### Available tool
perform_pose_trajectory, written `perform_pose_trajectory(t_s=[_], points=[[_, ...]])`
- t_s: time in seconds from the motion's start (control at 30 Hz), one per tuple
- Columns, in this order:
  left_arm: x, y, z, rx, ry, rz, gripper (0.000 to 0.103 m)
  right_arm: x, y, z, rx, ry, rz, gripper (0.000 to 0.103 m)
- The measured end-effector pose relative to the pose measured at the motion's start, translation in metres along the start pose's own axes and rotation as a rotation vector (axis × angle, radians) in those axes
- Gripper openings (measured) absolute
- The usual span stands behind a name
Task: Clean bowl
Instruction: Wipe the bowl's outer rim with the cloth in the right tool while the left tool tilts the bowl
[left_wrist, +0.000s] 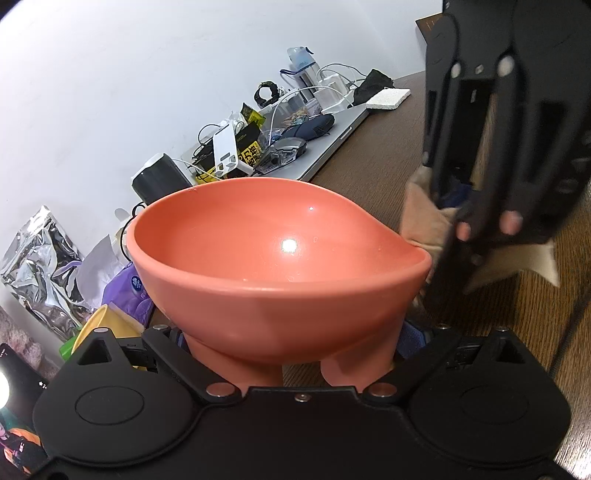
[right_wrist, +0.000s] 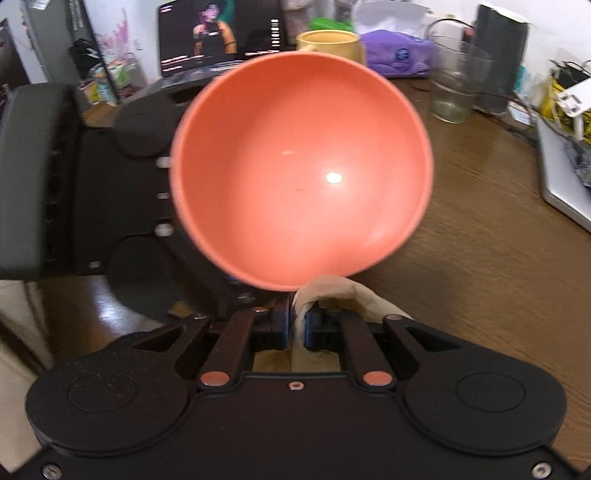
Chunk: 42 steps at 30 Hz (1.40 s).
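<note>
The left gripper (left_wrist: 291, 354) was clamped on the foot of the bowl (left_wrist: 280, 258), holding it tilted above the table (left_wrist: 388, 147). The right gripper (right_wrist: 297, 328) had its jaws closed on a beige cloth (right_wrist: 332, 295), which sat just at the bowl's near rim, outside it. Beyond the bowl stood a yellow mug (right_wrist: 328, 42), and to its right a glass (right_wrist: 456, 85). Farther behind the bowl a screen (right_wrist: 221, 33) glowed.
</note>
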<state>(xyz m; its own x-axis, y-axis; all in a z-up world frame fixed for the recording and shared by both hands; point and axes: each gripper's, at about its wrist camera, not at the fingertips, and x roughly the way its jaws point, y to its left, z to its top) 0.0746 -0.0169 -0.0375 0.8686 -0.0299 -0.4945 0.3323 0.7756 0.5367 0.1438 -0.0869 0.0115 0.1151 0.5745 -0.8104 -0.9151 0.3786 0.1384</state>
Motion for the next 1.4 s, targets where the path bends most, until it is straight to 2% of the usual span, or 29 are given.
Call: perform_pose_trajectory(t_s=[0.27, 0.47, 0.87, 1.2, 1.4], points=[[0.0, 0.0, 0.0, 0.003, -0.003, -0.001, 0.096, -0.016, 0.017, 0.01, -0.058, -0.004, 0.106, 0.009], [0.001, 0.0, -0.001, 0.008, -0.01, -0.004, 0.096, -0.029, 0.02, 0.026, -0.102, -0.043, 0.174, 0.008], [0.001, -0.001, 0.0, 0.017, -0.016, -0.002, 0.096, -0.041, 0.036, 0.051, -0.246, -0.114, 0.158, 0.008], [0.003, -0.001, 0.001, 0.016, -0.019, -0.005, 0.096, -0.037, 0.04, 0.089, -0.289, -0.082, 0.172, 0.008], [0.004, -0.001, 0.001, 0.015, -0.02, -0.007, 0.096, -0.031, 0.043, 0.112, -0.312, -0.04, 0.137, 0.007]])
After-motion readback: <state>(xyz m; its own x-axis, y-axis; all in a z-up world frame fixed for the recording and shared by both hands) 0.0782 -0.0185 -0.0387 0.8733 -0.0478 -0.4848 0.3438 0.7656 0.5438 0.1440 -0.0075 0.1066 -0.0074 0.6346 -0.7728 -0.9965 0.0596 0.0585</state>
